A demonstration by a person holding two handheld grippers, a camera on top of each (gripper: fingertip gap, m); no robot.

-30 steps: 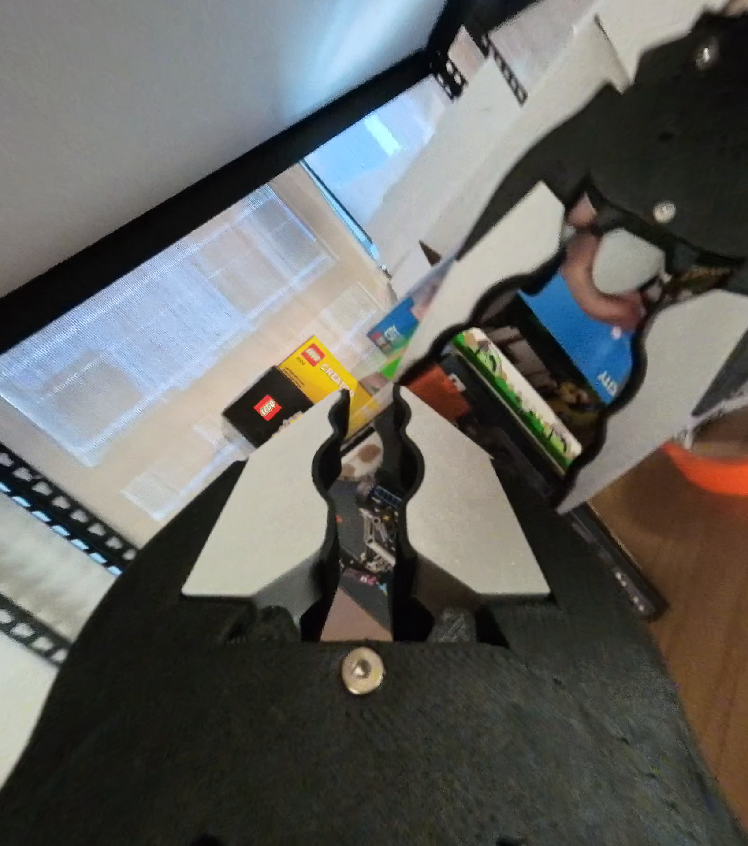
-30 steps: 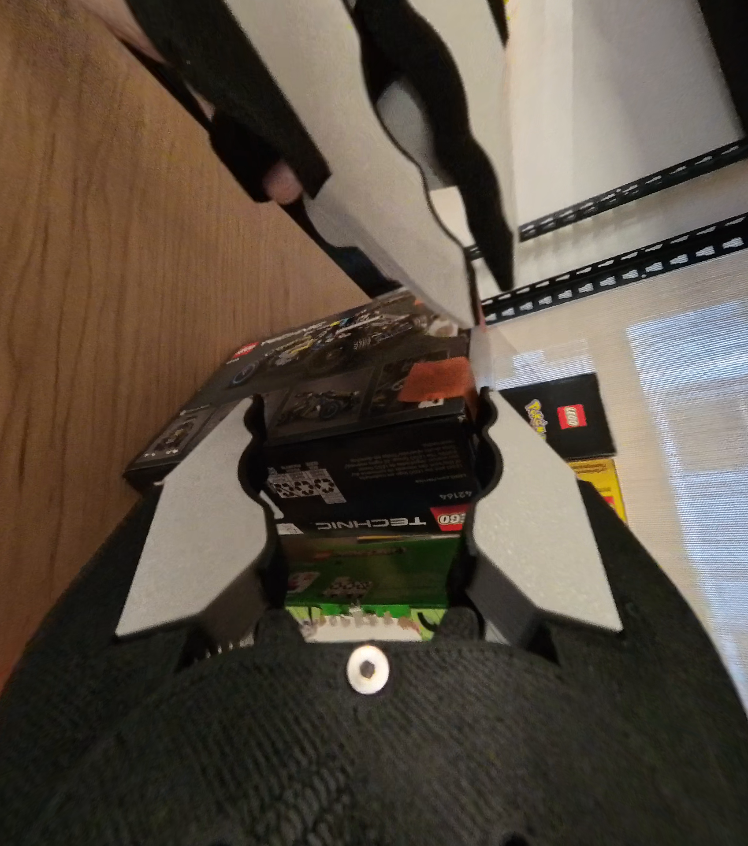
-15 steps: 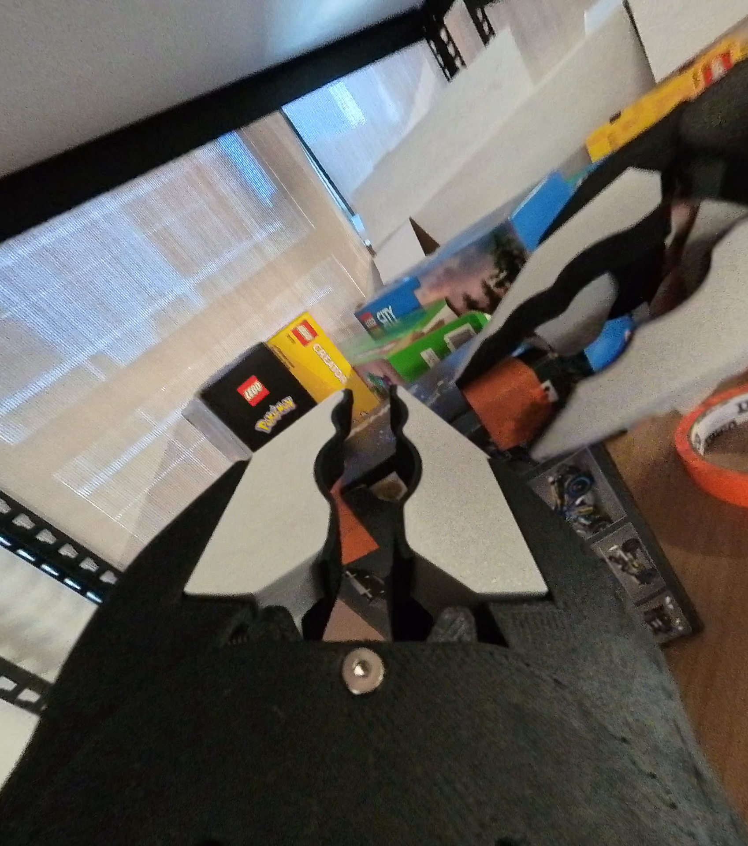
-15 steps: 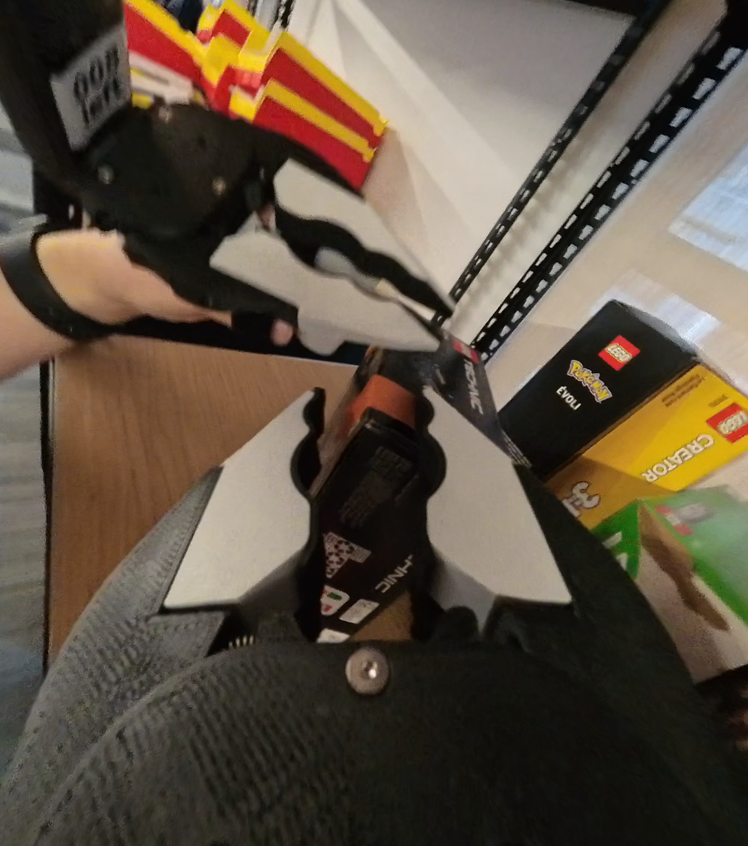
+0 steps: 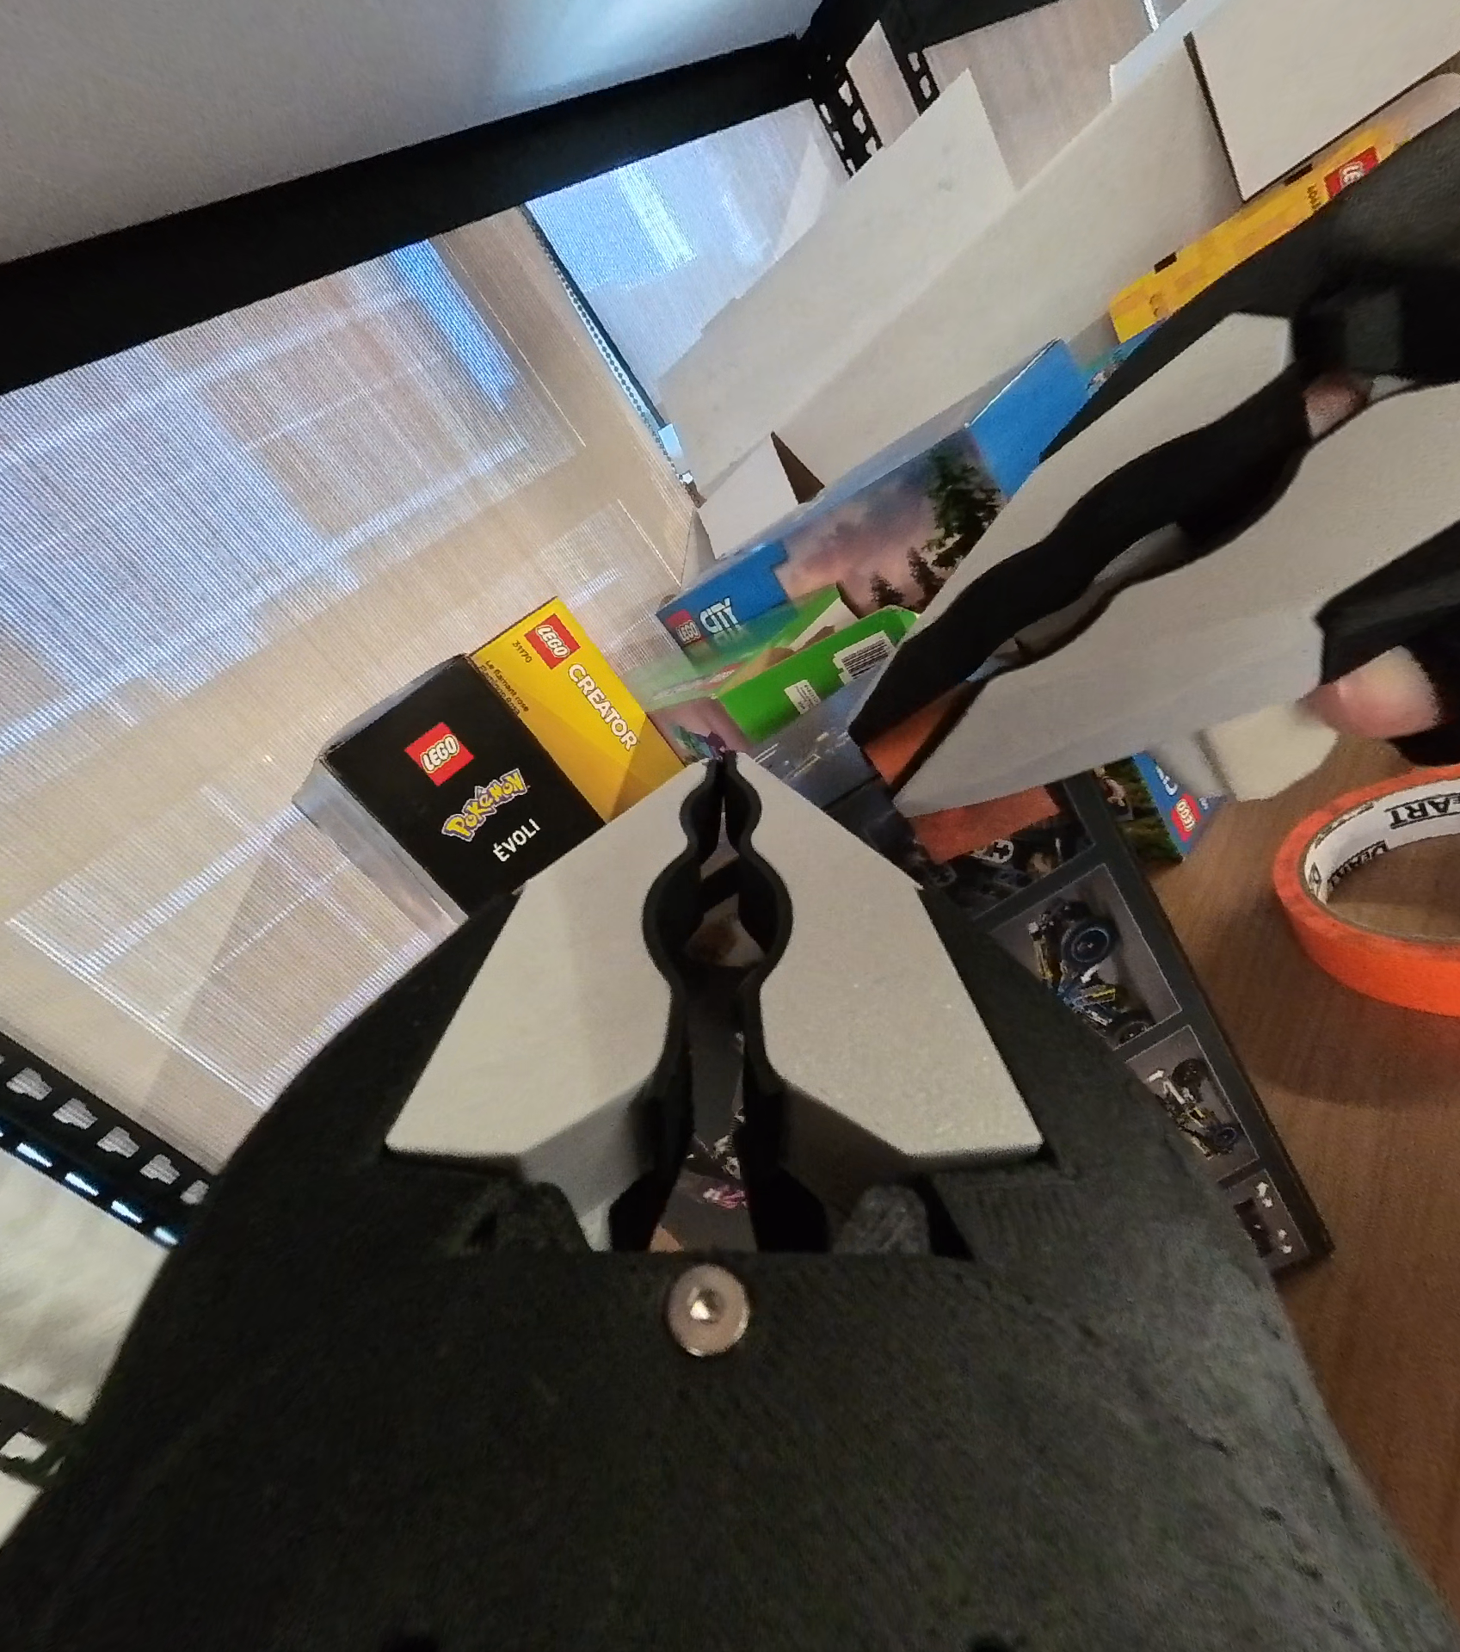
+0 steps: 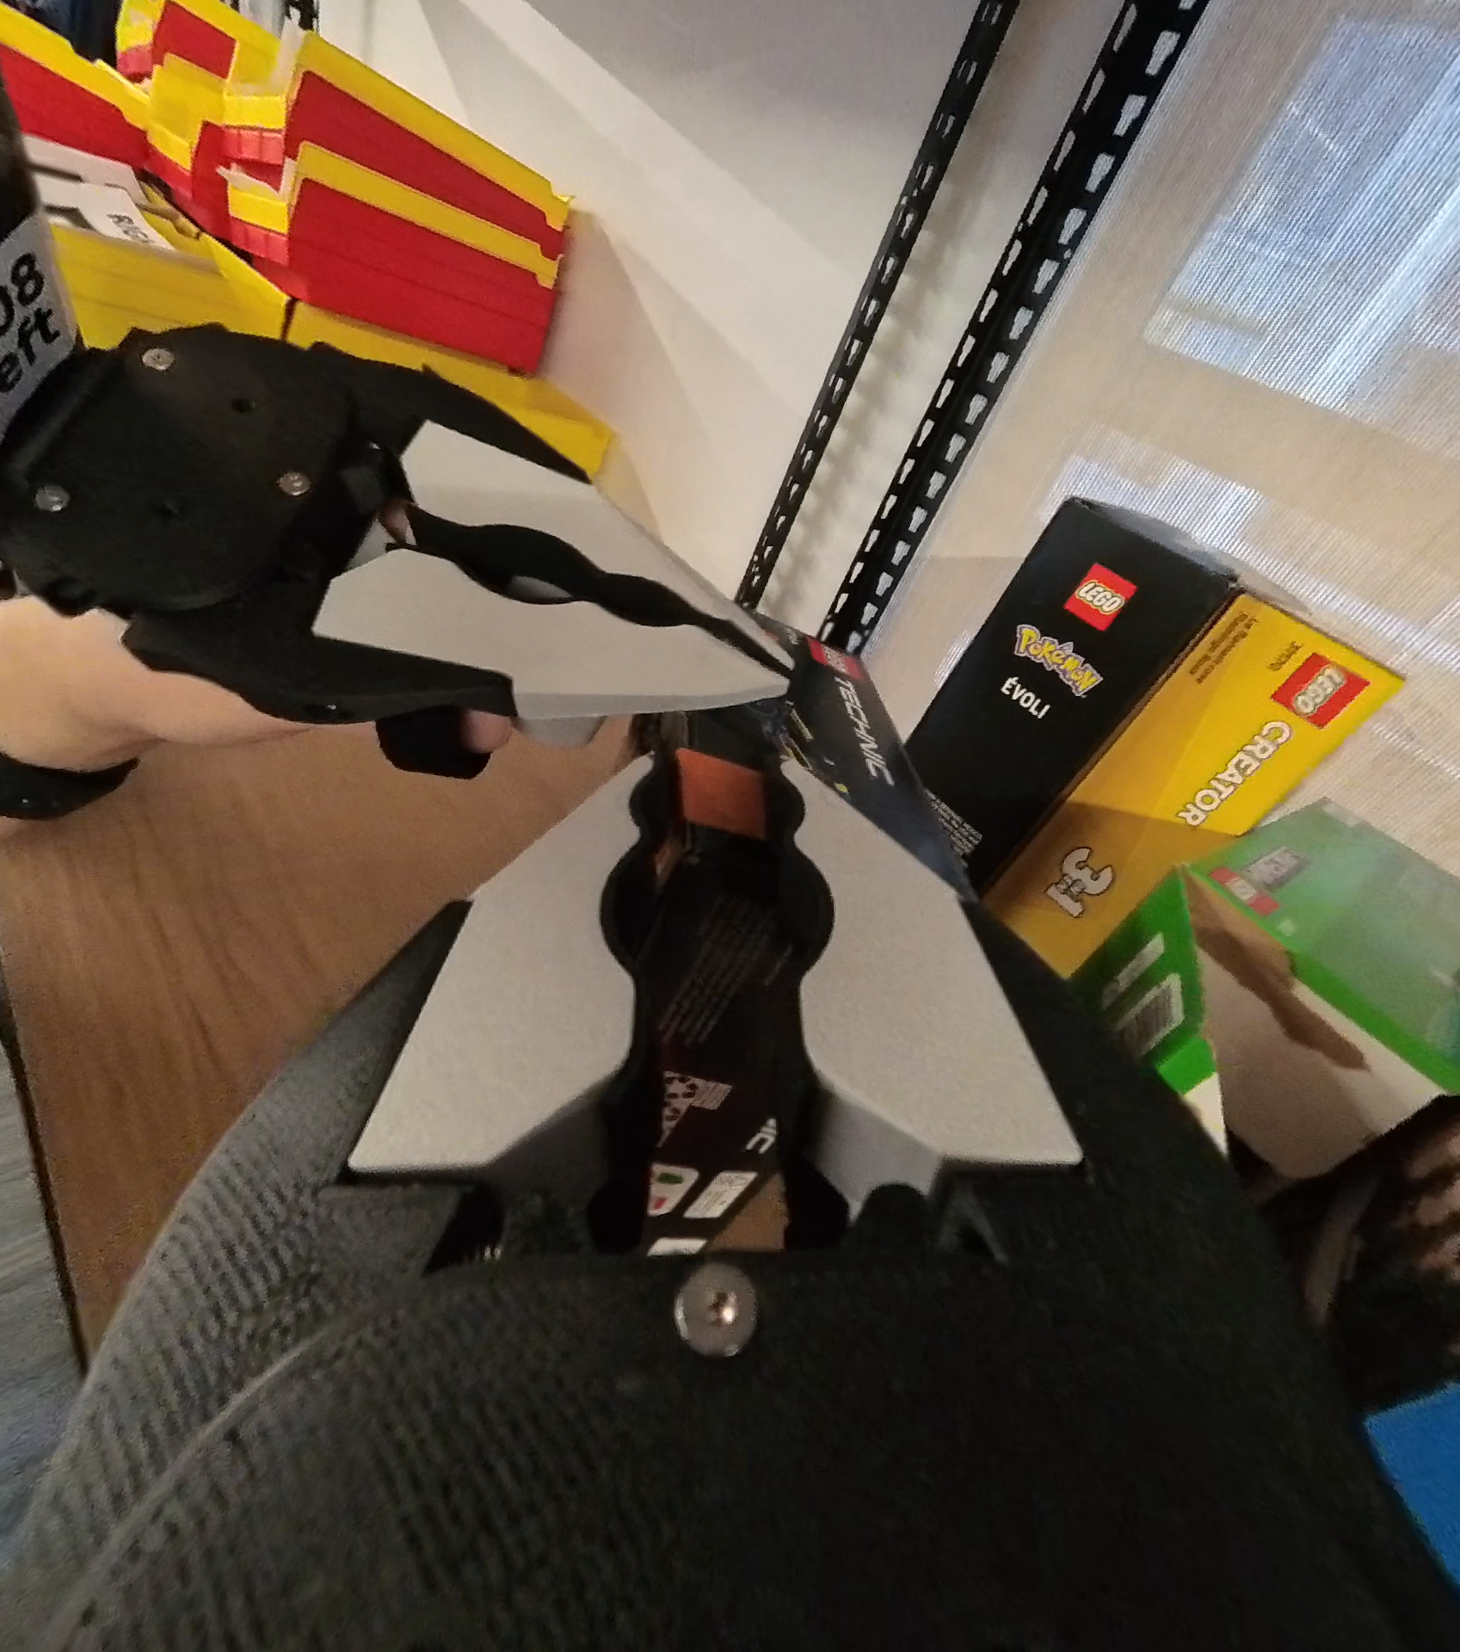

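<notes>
**Toy boxes crowd a wooden shelf**

Wood-grain shelf (image 5: 1378, 1341) under black slotted racking holds a black box (image 6: 1057, 679), a yellow box (image 6: 1227, 742) and a green box (image 6: 1334, 965) at right. An orange tape roll (image 5: 1423, 894) lies at the left view's right edge. Centre frame, the right gripper (image 6: 713, 787) clamps a thin dark box (image 6: 708, 965) with an orange patch. The left gripper (image 5: 724, 778), tips together, pinches that box's top edge.

Flat black cardboard toy box (image 6: 730, 939) with orange patch, between the right gripper's (image 6: 713, 787) grey fingers (image 6: 914, 1028); black textured gripper body. Beyond its tips: black upright box (image 6: 1057, 688), yellow box (image 6: 1227, 769), green box (image 6: 1334, 948). Far left: red-and-yellow bins (image 6: 404, 232). Right of the left gripper (image 5: 724, 778): orange tape roll (image 5: 1423, 894) on brown woodgrain shelf (image 5: 1423, 1251).
</notes>
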